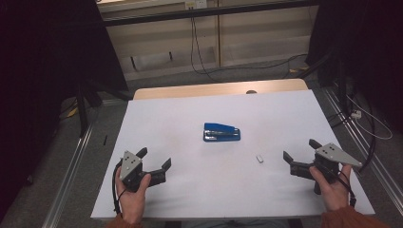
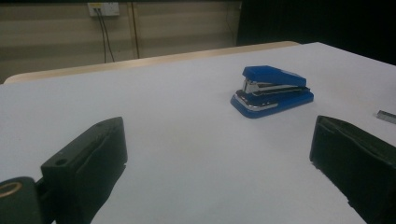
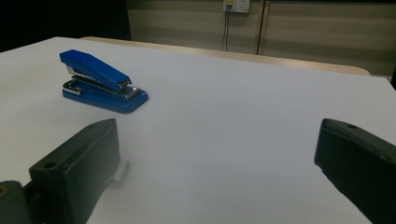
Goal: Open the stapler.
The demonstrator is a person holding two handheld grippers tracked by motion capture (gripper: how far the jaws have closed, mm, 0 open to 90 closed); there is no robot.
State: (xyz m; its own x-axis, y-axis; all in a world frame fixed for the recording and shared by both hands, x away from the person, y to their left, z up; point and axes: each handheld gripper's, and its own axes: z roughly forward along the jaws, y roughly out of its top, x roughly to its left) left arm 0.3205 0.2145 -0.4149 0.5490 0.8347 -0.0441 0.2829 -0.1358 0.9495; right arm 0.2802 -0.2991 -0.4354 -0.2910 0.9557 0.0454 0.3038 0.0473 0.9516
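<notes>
While both hands are resting near the desk's (image 1: 157, 118) front edge in the high view, the left gripper (image 1: 155, 158) and right gripper (image 1: 299, 149) are standing wide open and empty, and the blue stapler (image 1: 221, 132) is lying mid-desk between them, a small strip of staples (image 1: 259, 159) nearer the right one.

Looking along the left gripper (image 2: 219, 140), the stapler (image 2: 273, 91) is sitting ahead to the right; it is looking rigid, fairly heavy and smooth-sided.

Looking along the right gripper (image 3: 217, 144), the stapler (image 3: 100, 81) is showing flat long sides, probably the best hold.
</notes>
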